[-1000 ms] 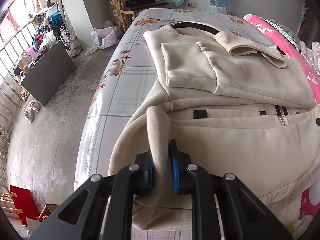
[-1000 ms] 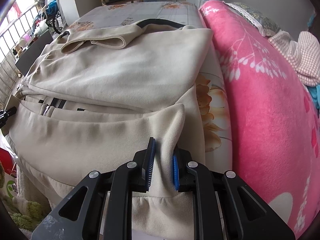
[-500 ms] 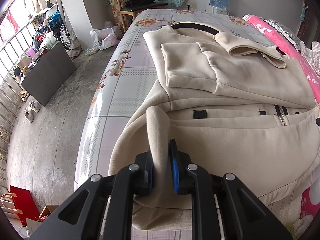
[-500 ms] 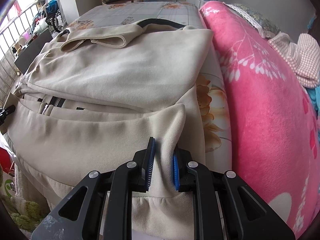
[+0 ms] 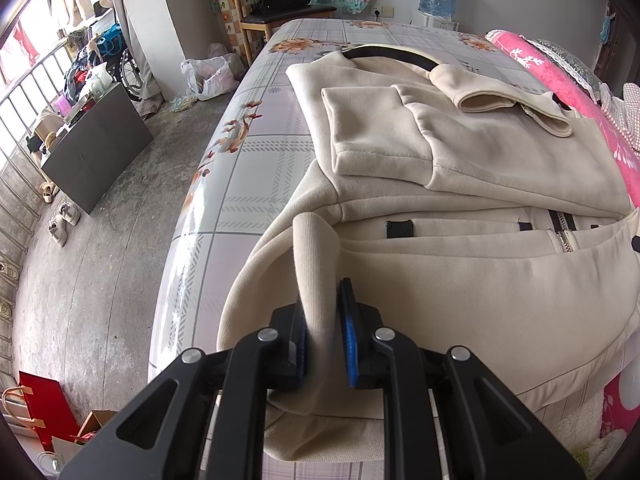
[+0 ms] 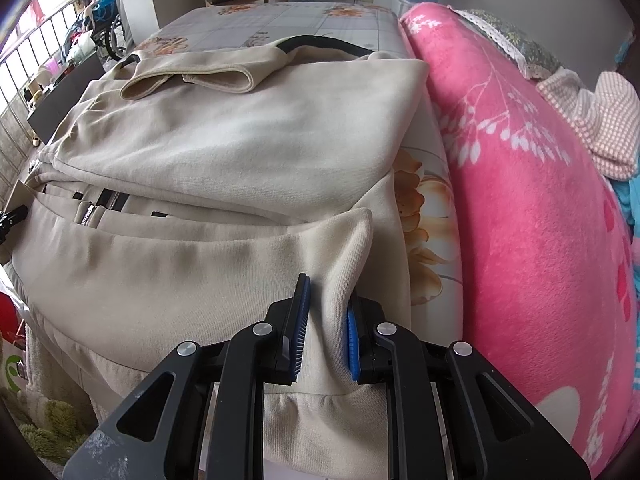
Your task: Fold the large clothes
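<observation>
A large cream jacket (image 5: pixel 460 264) with a black collar and a zip lies on the bed, its sleeves folded across its upper part. My left gripper (image 5: pixel 322 320) is shut on a pinched-up fold of the ribbed hem at the jacket's near left corner. In the right wrist view the same cream jacket (image 6: pixel 240 152) fills the middle, and my right gripper (image 6: pixel 326 312) is shut on a raised fold of the hem at its near right corner. The hem between the two grips hangs over the bed's near edge. At the far left of that view a bit of the left gripper (image 6: pixel 12 216) shows.
The bed (image 5: pixel 256 168) has a checked, flowered cover. A rolled pink blanket (image 6: pixel 520 200) lies along the jacket's right side, with a checked cloth (image 6: pixel 600 120) on it. Left of the bed are concrete floor (image 5: pixel 80 280), a dark cabinet (image 5: pixel 96 152), shoes, bags and a wooden chair (image 5: pixel 280 4).
</observation>
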A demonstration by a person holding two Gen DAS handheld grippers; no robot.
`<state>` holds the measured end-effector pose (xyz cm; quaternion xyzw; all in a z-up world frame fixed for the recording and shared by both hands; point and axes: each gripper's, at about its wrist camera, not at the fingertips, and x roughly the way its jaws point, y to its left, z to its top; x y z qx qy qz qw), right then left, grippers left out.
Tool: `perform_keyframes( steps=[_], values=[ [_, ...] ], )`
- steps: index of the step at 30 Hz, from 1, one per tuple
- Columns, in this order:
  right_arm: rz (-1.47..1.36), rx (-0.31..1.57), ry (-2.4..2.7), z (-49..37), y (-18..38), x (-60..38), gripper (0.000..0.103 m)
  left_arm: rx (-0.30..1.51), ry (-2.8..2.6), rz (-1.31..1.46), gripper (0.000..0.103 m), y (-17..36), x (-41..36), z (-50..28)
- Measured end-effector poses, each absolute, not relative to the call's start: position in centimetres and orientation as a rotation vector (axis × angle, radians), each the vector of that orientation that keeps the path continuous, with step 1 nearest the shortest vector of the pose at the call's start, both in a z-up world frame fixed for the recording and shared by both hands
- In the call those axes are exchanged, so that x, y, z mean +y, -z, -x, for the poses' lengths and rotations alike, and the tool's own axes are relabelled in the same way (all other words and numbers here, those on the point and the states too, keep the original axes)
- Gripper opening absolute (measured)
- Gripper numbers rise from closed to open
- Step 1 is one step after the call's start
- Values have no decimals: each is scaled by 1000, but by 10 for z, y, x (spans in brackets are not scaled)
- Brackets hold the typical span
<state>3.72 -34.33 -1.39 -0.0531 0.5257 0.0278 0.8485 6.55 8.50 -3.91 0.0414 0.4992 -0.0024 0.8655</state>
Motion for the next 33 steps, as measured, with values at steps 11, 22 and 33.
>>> perform_keyframes(
  steps=[11,22,33],
  values=[
    [117,1105,-59,-37,14,-343,16,1045,5,-86,15,39,85,-66],
    [136,1082,-42,-32,11,-340,10,1038,0,-71,15,37,86,-69],
    [141,1041,-30,-26,3,-337,5,979,-9,-79,7,37,84,-66]
  ],
)
